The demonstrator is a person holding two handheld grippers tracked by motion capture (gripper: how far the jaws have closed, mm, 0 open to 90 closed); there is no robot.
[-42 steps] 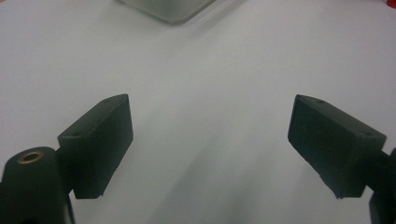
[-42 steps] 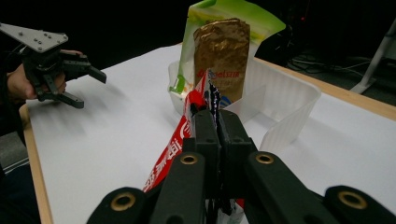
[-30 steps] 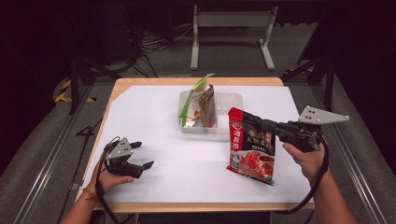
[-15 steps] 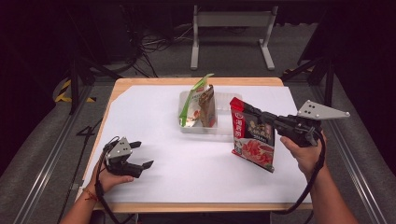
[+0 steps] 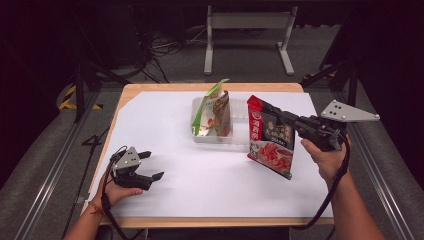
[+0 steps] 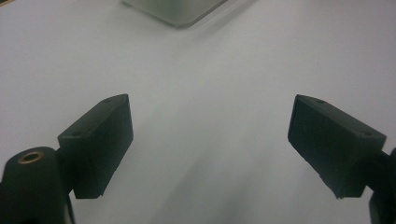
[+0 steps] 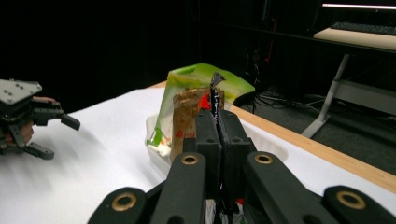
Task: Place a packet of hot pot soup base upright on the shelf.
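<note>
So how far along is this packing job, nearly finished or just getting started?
Two packets, a green one and a brown one, already stand in the clear tray. In hand: the right tool is clamped on the upper edge of a red and black pouch, held above the table right of the tray. Left, probably: getting that pouch into the tray. The left tool rests open, holding nothing.

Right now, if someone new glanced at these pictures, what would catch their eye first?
Probably the red food packet hanging above the white table, pinched at its edge by the right tool. Next, the clear tray at the table's far middle, with a green pouch and a brown pouch standing in it. The left tool rests open near the front left.
</note>
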